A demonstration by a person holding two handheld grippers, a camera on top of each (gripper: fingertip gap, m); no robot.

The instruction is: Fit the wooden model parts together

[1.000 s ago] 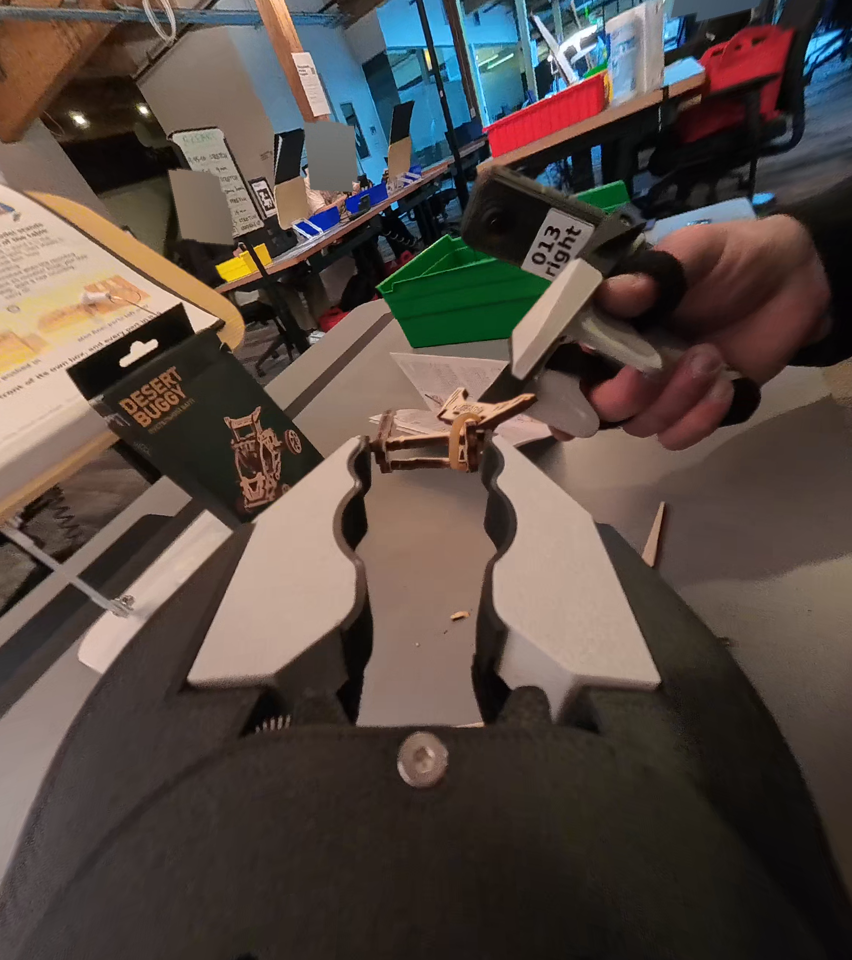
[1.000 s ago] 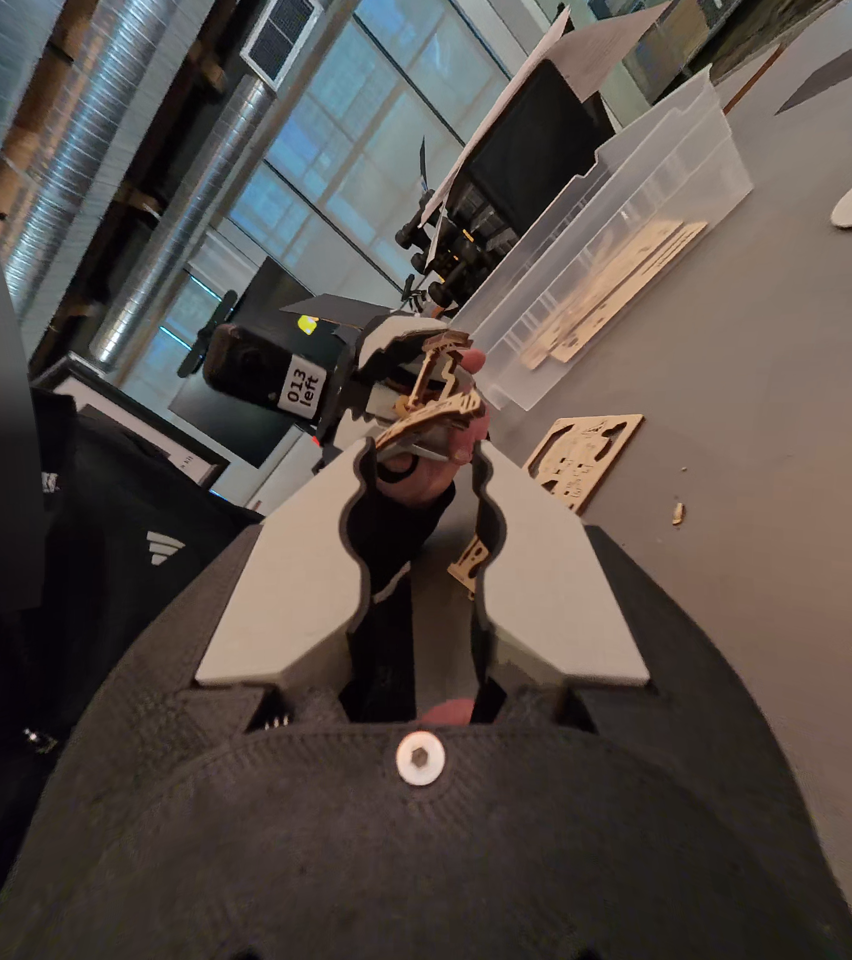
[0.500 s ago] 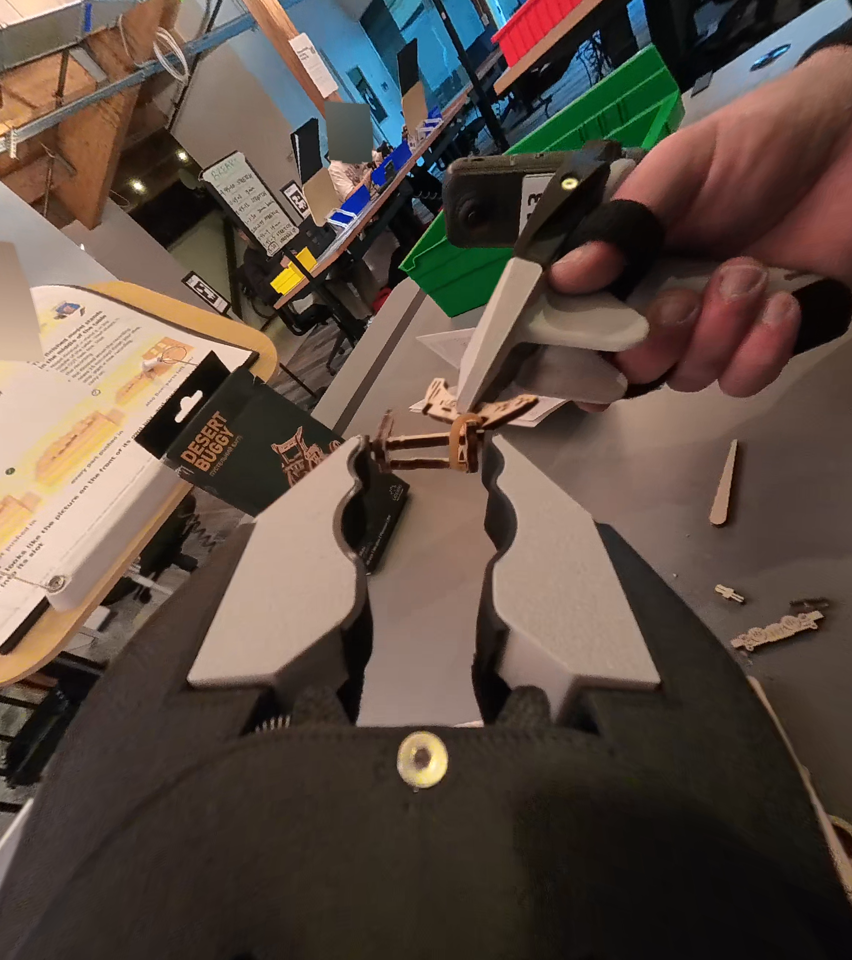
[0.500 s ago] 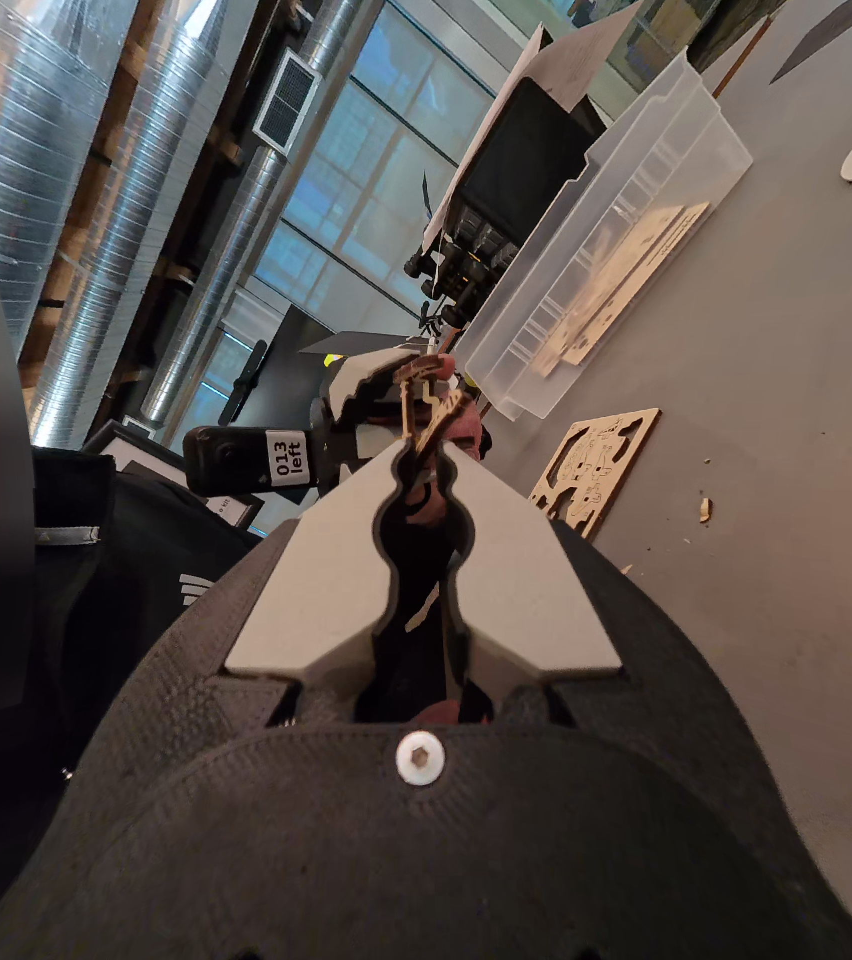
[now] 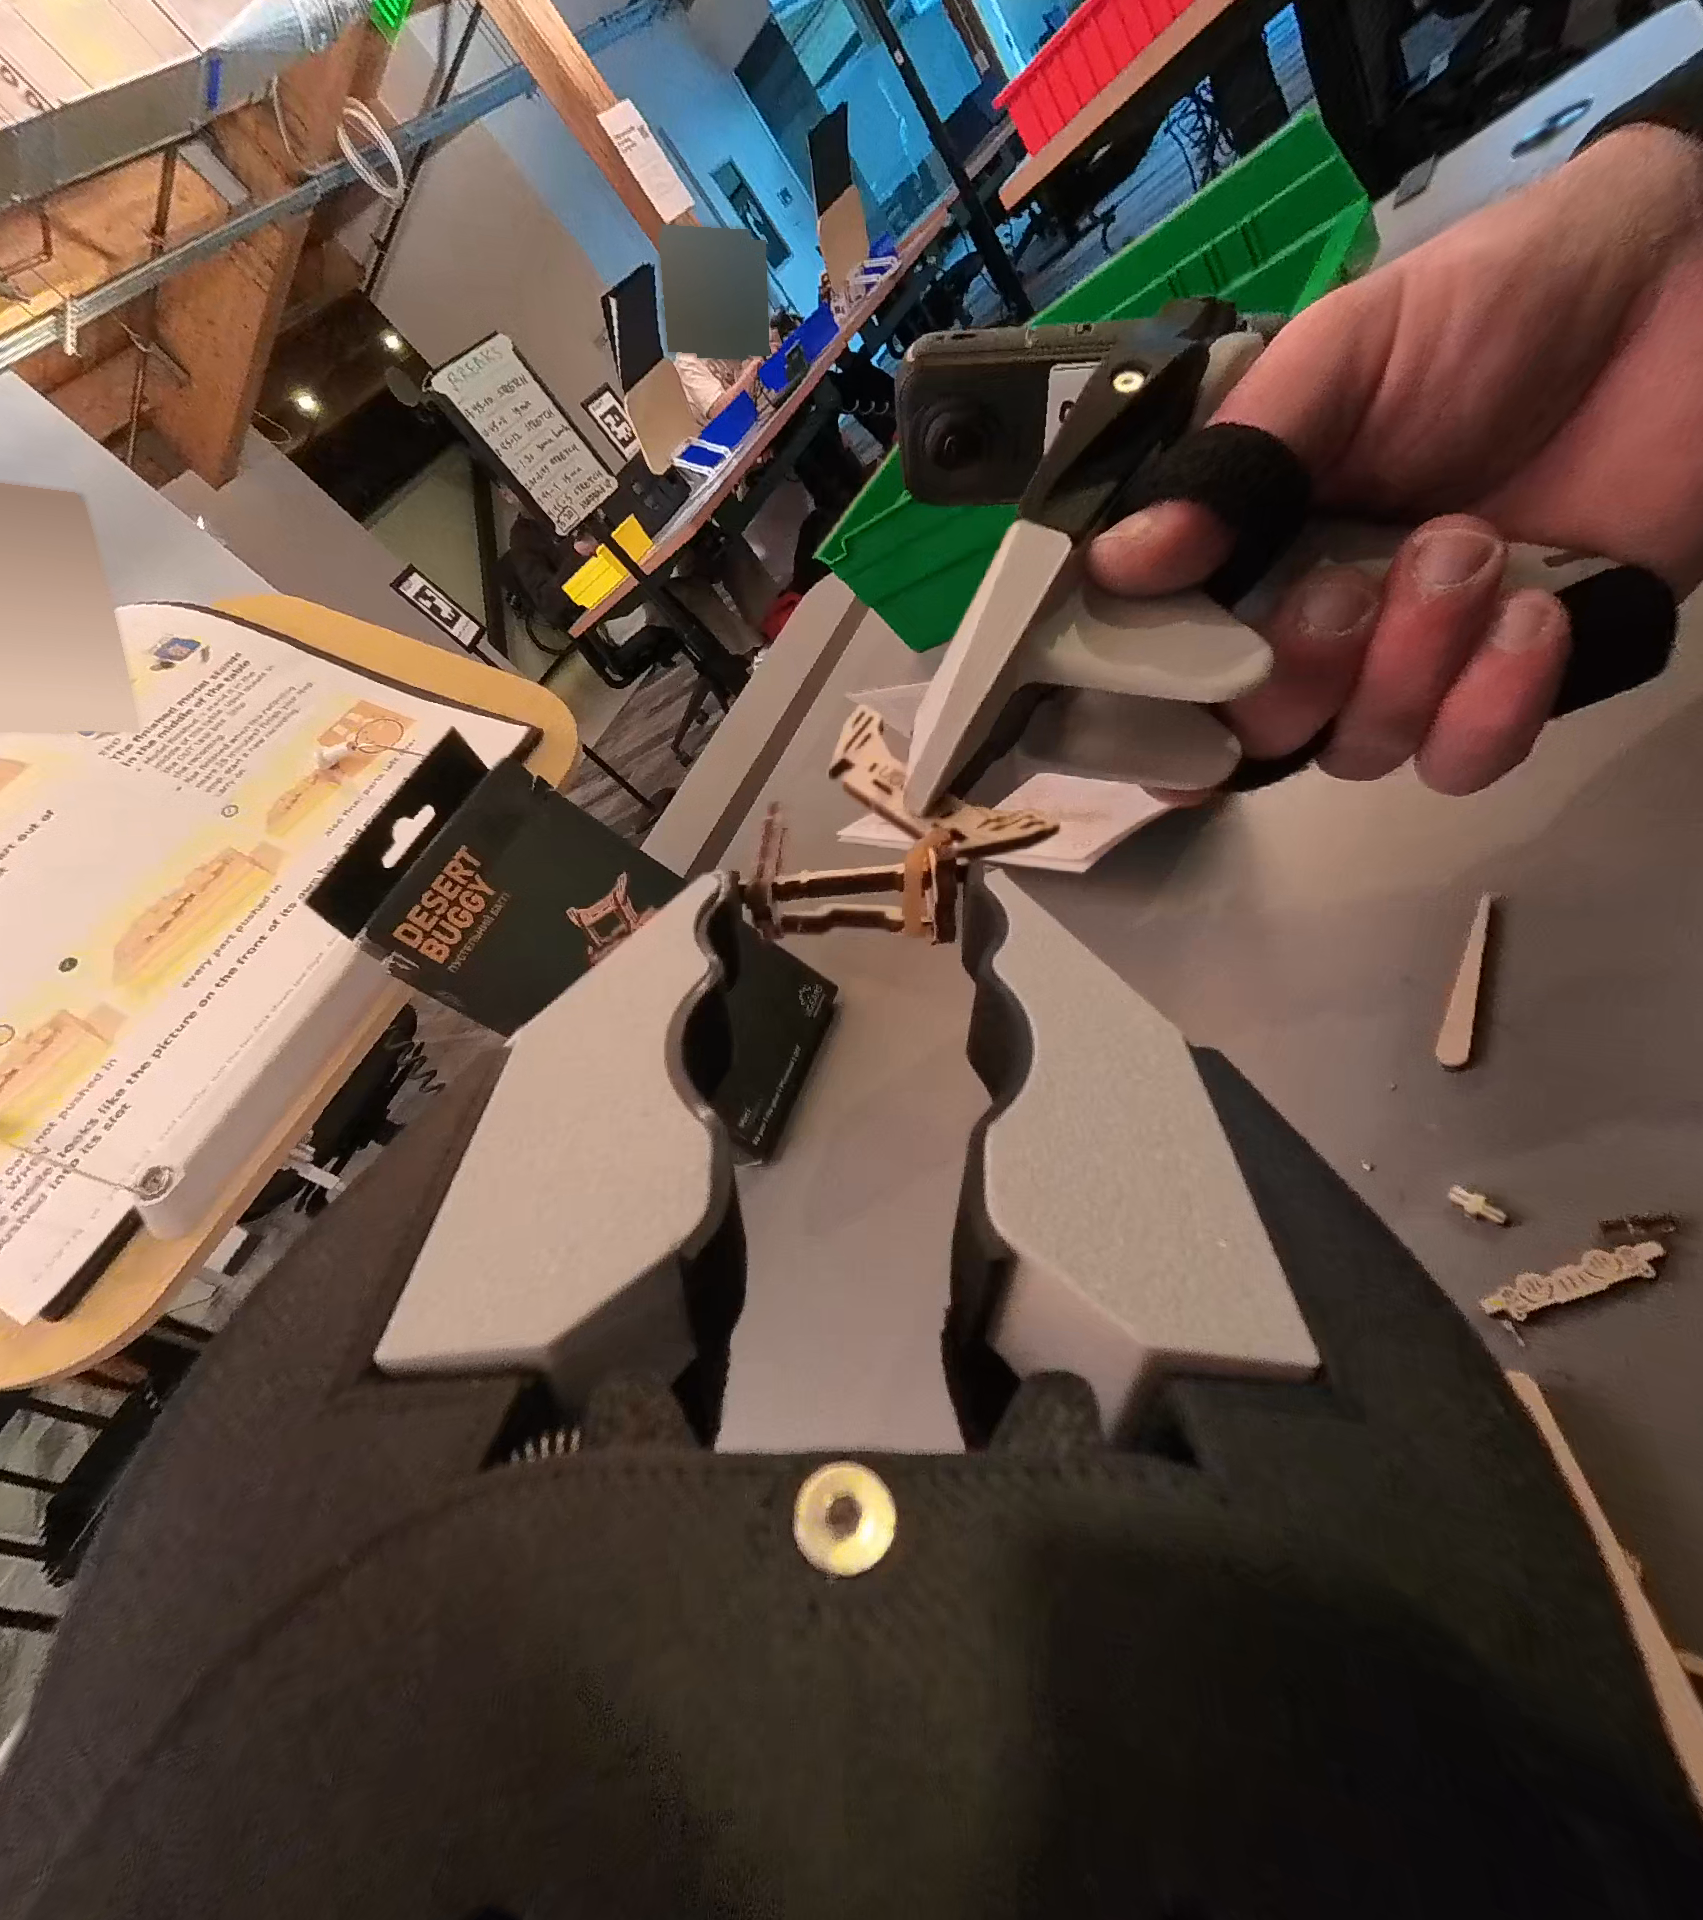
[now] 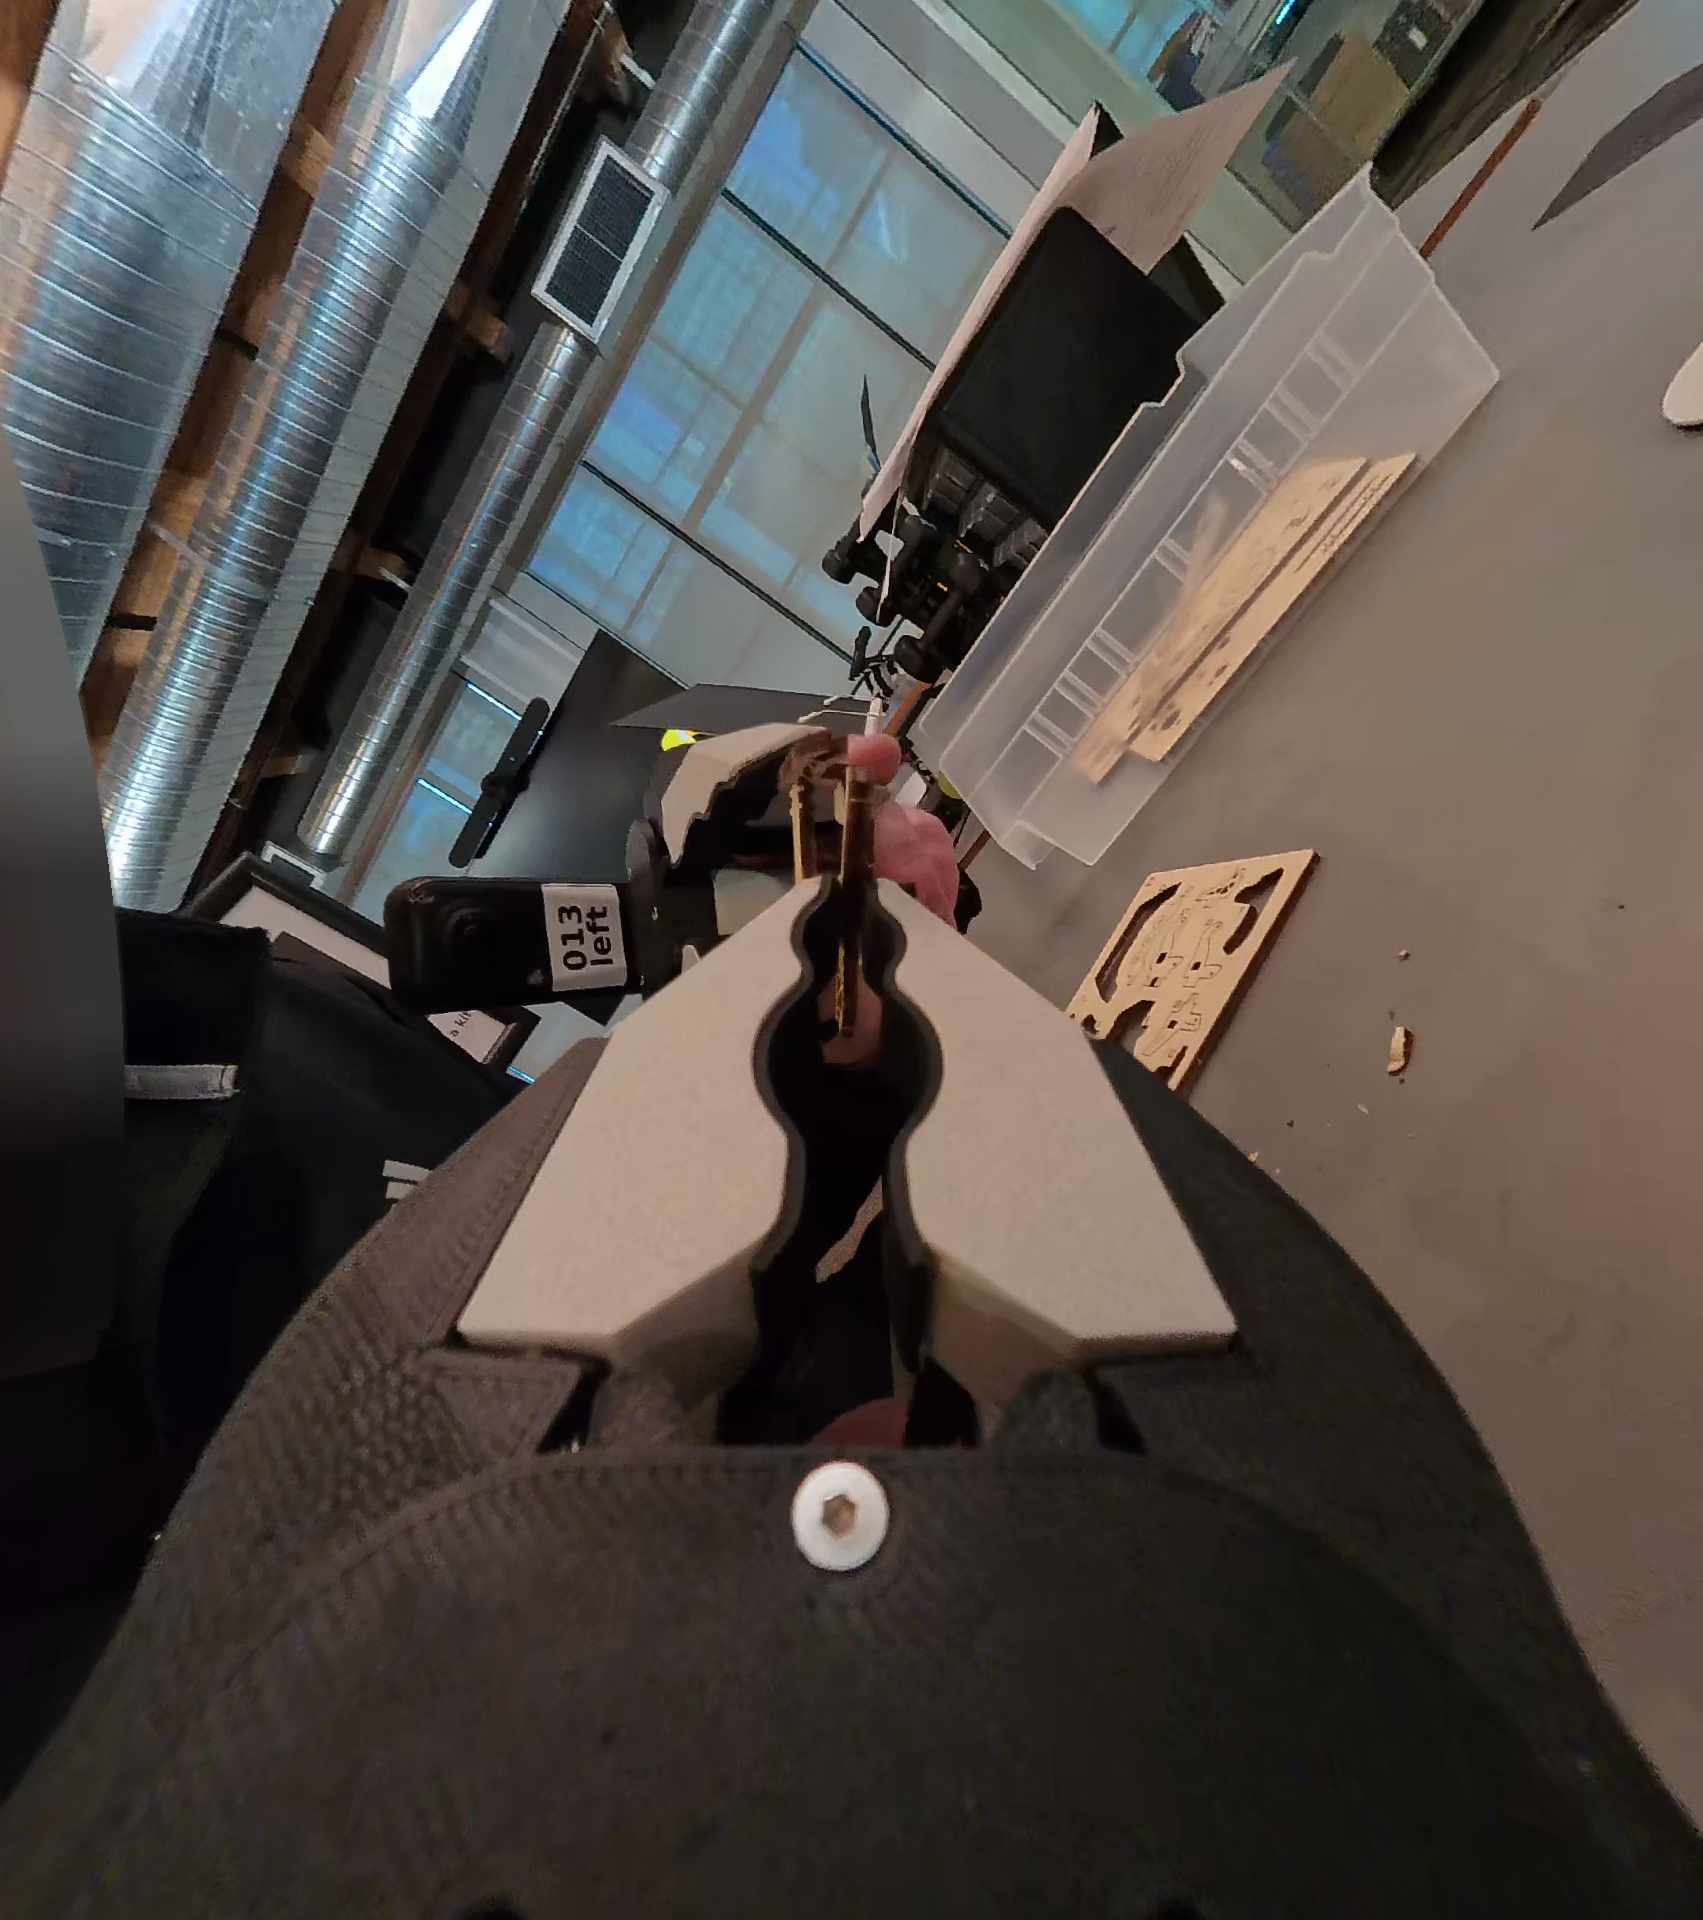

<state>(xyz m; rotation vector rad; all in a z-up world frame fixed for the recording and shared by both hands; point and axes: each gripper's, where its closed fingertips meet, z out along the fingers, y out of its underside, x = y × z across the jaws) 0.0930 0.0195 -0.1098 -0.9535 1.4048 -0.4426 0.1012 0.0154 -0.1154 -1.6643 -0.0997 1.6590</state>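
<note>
My left gripper (image 5: pixel 847 902) is shut on a small wooden frame assembly (image 5: pixel 842 899), which spans crosswise between its two fingertips above the grey table (image 5: pixel 1449 831). My right gripper (image 5: pixel 930 800) comes in from the upper right, held by a hand (image 5: pixel 1512 436). It is shut on a flat wooden part (image 5: pixel 998 826) that meets the assembly's right end. In the right wrist view my right gripper (image 6: pixel 842 888) pinches this part (image 6: pixel 852 935) edge-on. The left gripper (image 6: pixel 722 774) and the assembly (image 6: pixel 803 821) lie just beyond it.
A black package card (image 5: pixel 514 935) and an instruction sheet on a board (image 5: pixel 99 935) are at the left. Green bins (image 5: pixel 1190 260), folded paper (image 5: pixel 1075 831), a wooden stick (image 5: pixel 1465 987) and small loose pieces (image 5: pixel 1574 1268) are on the table. A clear bin (image 6: pixel 1211 540) and a cut wooden sheet (image 6: pixel 1200 956) lie beyond. Only a small space, under 4 cm, lies between the two pairs of fingers. The black package card (image 5: pixel 514 935) is about equally far from each gripper, around 20 cm.
My right gripper's pads have closed on the flat wooden part at the assembly's right end. My left gripper keeps its hold on the assembly and has tilted and shifted a little.
</note>
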